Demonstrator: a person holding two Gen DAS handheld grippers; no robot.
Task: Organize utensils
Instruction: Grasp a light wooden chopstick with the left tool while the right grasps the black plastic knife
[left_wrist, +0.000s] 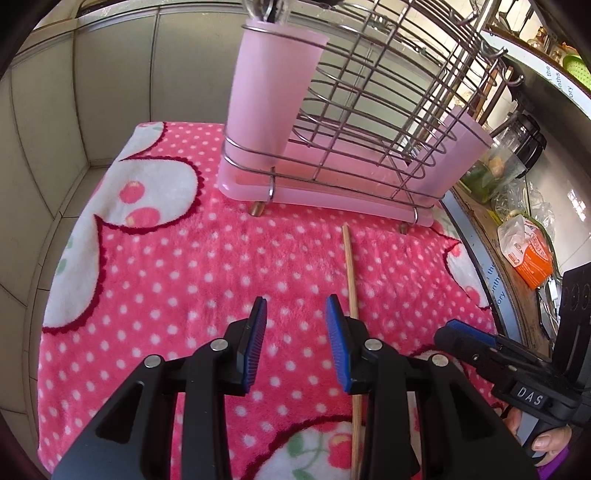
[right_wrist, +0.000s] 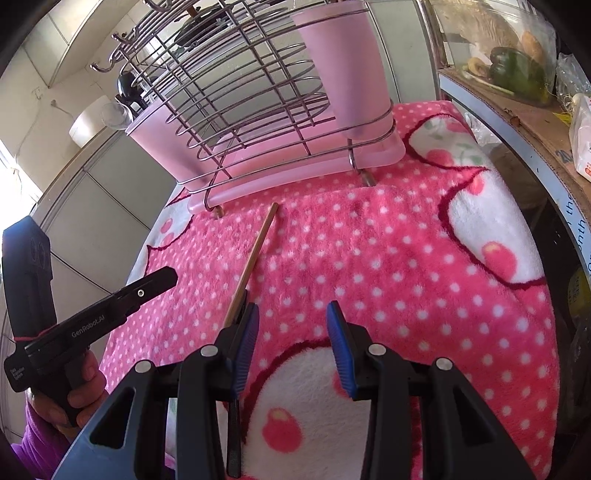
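A wooden chopstick (left_wrist: 350, 273) lies on the pink polka-dot blanket (left_wrist: 207, 266), pointing toward the wire utensil rack (left_wrist: 369, 110) with pink cups (left_wrist: 266, 92) and a pink drip tray. My left gripper (left_wrist: 295, 314) is open and empty, just left of the chopstick. My right gripper (right_wrist: 291, 317) is open, just right of the chopstick (right_wrist: 255, 254), whose dark end passes under its left finger. The rack (right_wrist: 236, 92) stands at the blanket's (right_wrist: 369, 258) far edge. Each gripper shows in the other's view: the right one (left_wrist: 458, 332) and the left one (right_wrist: 159, 280).
Tiled walls (left_wrist: 74, 110) close the left side. To the right is a cluttered shelf with a blender jar (left_wrist: 517, 147), an orange packet (left_wrist: 532, 258) and green peppers (right_wrist: 517, 70). Utensils stand in the rack's far cup (right_wrist: 129, 92).
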